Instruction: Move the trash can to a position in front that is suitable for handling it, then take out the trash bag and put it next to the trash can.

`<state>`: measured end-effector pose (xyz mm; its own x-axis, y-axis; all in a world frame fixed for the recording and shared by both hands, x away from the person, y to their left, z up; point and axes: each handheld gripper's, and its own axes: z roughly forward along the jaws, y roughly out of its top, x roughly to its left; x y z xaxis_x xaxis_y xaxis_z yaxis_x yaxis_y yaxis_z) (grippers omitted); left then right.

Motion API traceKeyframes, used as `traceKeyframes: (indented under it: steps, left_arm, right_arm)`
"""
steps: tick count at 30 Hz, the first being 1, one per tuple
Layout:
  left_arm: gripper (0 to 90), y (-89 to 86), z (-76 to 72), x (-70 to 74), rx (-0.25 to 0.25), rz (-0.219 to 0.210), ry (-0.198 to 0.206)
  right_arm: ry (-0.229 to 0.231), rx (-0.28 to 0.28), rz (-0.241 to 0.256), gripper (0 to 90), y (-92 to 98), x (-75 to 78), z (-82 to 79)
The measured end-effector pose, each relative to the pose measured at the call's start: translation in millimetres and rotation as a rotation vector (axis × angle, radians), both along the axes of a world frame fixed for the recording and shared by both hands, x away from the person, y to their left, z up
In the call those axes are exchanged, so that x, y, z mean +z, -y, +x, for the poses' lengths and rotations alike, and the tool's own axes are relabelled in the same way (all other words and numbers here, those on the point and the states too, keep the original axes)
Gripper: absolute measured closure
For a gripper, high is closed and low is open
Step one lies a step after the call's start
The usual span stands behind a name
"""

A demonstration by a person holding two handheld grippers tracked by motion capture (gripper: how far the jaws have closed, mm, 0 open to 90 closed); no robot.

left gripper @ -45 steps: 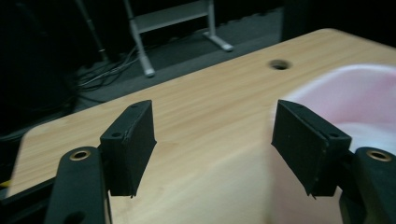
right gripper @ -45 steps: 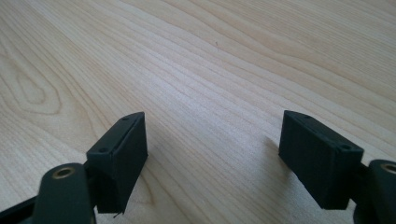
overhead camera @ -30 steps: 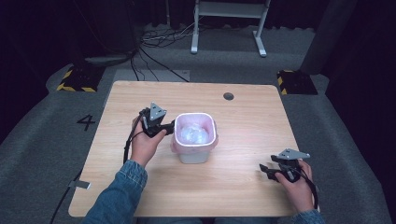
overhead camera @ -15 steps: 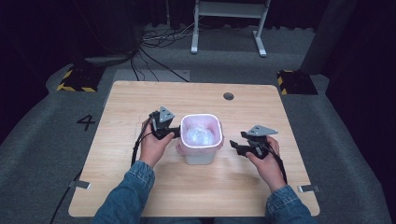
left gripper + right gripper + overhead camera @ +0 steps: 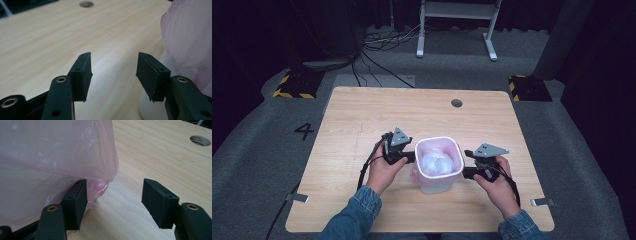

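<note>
**Both grippers flank the lined bin**

Dead centre, slightly toward six o'clock on the table (image 5: 362,120), stands the small white bin (image 5: 439,184), a pink bag (image 5: 438,161) lining it with its edge folded over the rim. Inside sits something pale and crumpled; I cannot tell what. The left gripper (image 5: 113,71) sits at the bin's nine o'clock, jaws spread, nothing between them. The right gripper (image 5: 115,200) waits at three o'clock, jaws spread too, one pad touching the bag's overhang. No grasp is made yet; judging by this, pulling the bag remains ahead.
</note>
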<state>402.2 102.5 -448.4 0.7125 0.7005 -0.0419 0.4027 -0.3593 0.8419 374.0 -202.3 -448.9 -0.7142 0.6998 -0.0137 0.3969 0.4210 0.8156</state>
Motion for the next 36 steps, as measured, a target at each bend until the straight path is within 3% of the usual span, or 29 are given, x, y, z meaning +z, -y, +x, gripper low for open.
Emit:
traceKeyframes:
  steps: [3,6,14,18,21,24,30,32,36]
  left_arm:
    - [44.4,8.0,-10.6,-0.7,-0.015,-0.021,0.018]
    - [41.9,15.7,-17.0,0.1,-0.027,-0.02,0.009]
    - [35.4,21.3,-19.7,3.3,-0.011,-0.018,0.024]
    - [31.3,10.6,-24.0,12.0,0.034,-0.011,0.044]
    - [28.1,2.2,-28.2,18.4,0.05,0.015,0.058]
    - [26.6,-14.1,-42.4,28.5,0.083,0.065,0.064]
    - [24.1,-25.1,-67.0,31.3,0.071,0.098,0.06]
    - [23.6,-31.7,-80.0,29.3,0.063,0.096,0.041]
    - [22.8,-34.8,-91.4,26.0,0.051,0.088,0.046]
  right_arm:
    - [-0.008,-0.012,-0.002,36.8,8.1,-0.9,-16.8]
    - [-0.02,-0.034,0.005,36.0,16.7,-2.2,-34.3]
    - [-0.033,-0.047,0.009,33.6,27.8,-2.3,-66.3]
    - [-0.024,-0.045,0.006,32.0,29.8,-0.8,-71.5]
    - [-0.025,-0.054,0.003,31.3,33.4,-0.1,-72.1]
    - [-0.021,-0.061,-0.004,30.1,37.6,-0.2,-73.6]
    - [-0.029,-0.061,-0.026,27.9,44.2,-1.8,-77.5]
    - [-0.03,-0.064,-0.029,28.0,46.2,-1.8,-78.7]
    - [-0.03,-0.071,-0.022,28.4,49.7,-0.1,-81.6]
